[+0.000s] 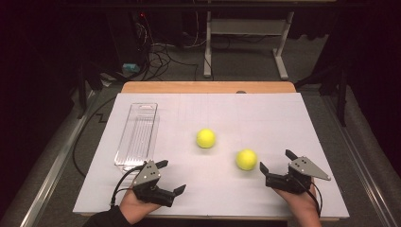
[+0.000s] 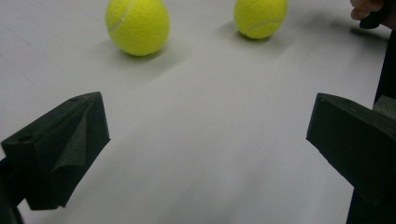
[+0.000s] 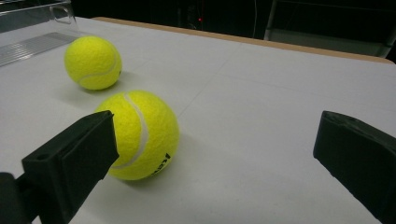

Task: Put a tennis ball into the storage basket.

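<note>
Hovering low, right gripper [image 1: 276, 166] has fingers spread, nearer fuzzy yellow tennis ball [image 1: 246, 159] just beside at its 10 o'clock, lined up for a grasp. Left gripper [image 1: 171, 176] waits, fingers spread, empty. Clear plastic tray [image 1: 137, 137] probably receives balls.

L tongs [image 1: 164, 176] sitting low at near-left edge of table, hand [image 1: 134, 206] gripping from behind, jaws spreading wide w/ nothing between. R tongs [image 1: 276, 161] resting at near-right, hand [image 1: 299, 199] under grey plate, jaws likewise gaping wide, pointing up-left. Both forearms coming in from bottom, well apart.
</note>
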The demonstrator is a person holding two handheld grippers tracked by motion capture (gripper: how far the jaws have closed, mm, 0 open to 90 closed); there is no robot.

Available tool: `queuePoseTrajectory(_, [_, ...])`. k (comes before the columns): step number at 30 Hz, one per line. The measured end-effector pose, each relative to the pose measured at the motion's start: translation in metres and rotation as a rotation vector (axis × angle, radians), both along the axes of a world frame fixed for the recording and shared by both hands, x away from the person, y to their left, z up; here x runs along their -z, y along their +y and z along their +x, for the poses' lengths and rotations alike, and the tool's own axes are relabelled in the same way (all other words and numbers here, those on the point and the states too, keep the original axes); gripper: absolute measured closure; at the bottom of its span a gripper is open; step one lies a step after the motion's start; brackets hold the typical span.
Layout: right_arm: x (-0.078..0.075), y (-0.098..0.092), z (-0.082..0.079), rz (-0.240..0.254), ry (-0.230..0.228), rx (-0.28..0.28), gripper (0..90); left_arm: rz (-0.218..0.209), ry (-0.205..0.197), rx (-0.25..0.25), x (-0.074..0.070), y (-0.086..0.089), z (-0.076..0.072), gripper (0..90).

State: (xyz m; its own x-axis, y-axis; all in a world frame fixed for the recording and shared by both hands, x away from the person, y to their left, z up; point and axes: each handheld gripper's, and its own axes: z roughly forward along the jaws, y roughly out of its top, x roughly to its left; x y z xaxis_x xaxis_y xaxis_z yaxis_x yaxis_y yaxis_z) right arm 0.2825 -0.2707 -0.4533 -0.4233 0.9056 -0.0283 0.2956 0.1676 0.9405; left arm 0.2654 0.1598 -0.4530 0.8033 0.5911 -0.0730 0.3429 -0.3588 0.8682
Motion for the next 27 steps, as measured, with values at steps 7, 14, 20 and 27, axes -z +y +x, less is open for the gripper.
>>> queuePoseTrajectory(7, [0.001,0.000,0.000,-0.001,0.002,0.000,0.0,0.037,0.043,0.008,0.005,-0.005,0.002,0.1])
queuePoseTrajectory(14, [0.002,0.001,0.001,0.003,0.009,-0.007,0.0,0.072,0.078,0.014,0.010,-0.008,0.005,0.1])
queuePoseTrajectory(20, [0.003,0.001,0.001,0.003,0.008,-0.010,0.0,0.098,0.105,0.013,0.013,-0.009,0.007,0.1])
queuePoseTrajectory(27, [0.003,0.001,0.001,0.001,0.017,-0.012,0.0,0.134,0.153,0.021,0.017,-0.012,0.010,0.1])
